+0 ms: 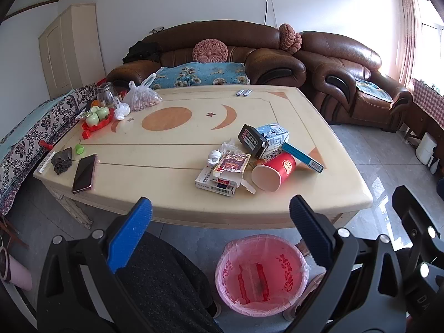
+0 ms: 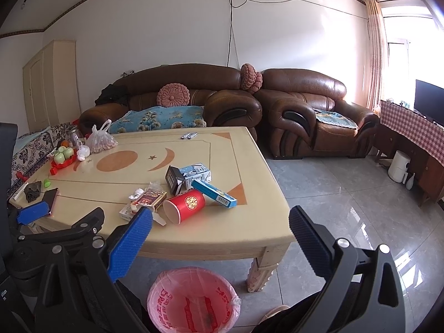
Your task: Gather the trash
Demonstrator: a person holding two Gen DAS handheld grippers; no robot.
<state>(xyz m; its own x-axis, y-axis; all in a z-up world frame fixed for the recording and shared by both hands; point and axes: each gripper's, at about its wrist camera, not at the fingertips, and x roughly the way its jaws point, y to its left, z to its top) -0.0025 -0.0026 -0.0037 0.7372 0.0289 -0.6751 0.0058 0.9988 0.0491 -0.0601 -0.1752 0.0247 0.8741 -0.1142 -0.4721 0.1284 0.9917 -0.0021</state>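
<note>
A pile of trash lies on the near right of the cream table (image 1: pixel 172 199): a tipped red paper cup (image 1: pixel 274 173) (image 2: pixel 185 204), a long blue box (image 1: pixel 302 154) (image 2: pixel 214 193), a milk carton (image 1: pixel 273 136) (image 2: pixel 195 173), a black box (image 1: pixel 251 138), a red card packet (image 1: pixel 231 162) (image 2: pixel 149 197), a white flat box (image 1: pixel 215 186) and crumpled white paper (image 1: pixel 215 156). A bin with a pink liner (image 1: pixel 260 274) (image 2: pixel 193 301) stands on the floor in front of the table. My left gripper (image 1: pixel 220 238) is open and empty, held above the bin. My right gripper (image 2: pixel 220 241) is open and empty beside it.
On the table's left side lie a phone (image 1: pixel 84 173), a dark cloth (image 1: pixel 61 161), a green cap (image 1: pixel 79 148), a red tray with green cups (image 1: pixel 98 119) and a plastic bag (image 1: pixel 141 97). Brown sofas (image 1: pixel 222 55) stand behind. My dark-clad leg (image 1: pixel 155 277) is beside the bin.
</note>
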